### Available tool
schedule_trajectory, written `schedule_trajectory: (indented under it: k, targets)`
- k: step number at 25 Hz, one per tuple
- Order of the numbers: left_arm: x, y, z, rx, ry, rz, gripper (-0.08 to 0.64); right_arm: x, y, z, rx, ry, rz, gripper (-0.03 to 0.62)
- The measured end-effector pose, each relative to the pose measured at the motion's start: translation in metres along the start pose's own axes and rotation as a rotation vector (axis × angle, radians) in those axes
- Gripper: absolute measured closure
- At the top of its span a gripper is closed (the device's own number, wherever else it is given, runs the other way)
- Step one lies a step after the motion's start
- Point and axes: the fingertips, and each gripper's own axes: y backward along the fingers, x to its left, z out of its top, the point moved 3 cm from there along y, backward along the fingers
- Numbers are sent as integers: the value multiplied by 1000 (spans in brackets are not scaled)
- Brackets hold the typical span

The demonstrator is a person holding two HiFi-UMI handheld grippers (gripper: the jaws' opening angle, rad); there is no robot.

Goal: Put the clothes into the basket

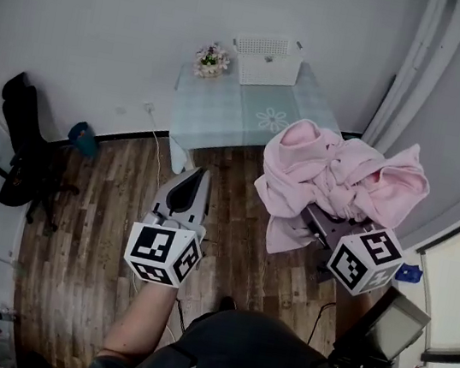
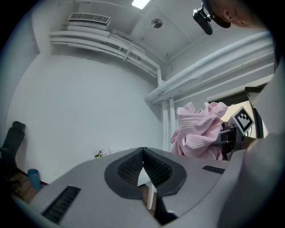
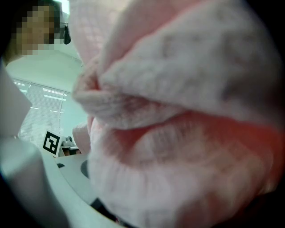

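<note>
Clothes (image 1: pixel 343 179), a pink bundle, hang in the head view from the right gripper (image 1: pixel 320 226), well short of the white basket (image 1: pixel 269 59) on the table (image 1: pixel 224 113); carrying and dropping remain. In the left gripper view, the left gripper (image 2: pixel 142 153) is closed on nothing. In the right gripper view, the clothes fill everything, evidently clamped. No writing is readable, only square markers.

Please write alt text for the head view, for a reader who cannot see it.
Seen from above, the right gripper holds a bundled pink garment up over a wooden floor, while the left gripper beside it is shut and empty. Ahead, a white basket and a bunch of flowers stand on a pale table against the wall.
</note>
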Motion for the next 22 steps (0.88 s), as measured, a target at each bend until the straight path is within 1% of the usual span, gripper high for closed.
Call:
schedule_trajectory:
  k: [5,8,11,15,22]
  targets:
    - [53,-63,-5,9,24,-9,551,-28,-74,4,20,-14,-12,210]
    - [72,-94,-10,13,49,-16,552,-42,-106,4,43,-11,-6,210]
    - [87,-126,-16,25,54,-15,551,-62,-137,5,47,-19,-1,210]
    - [90,-135,-18,30,44,-9,551,-70,-147,3,39,-32,12,210]
    - [92,-138,-5,6,7,6,551,-75,-154,5,1,-35,41,210]
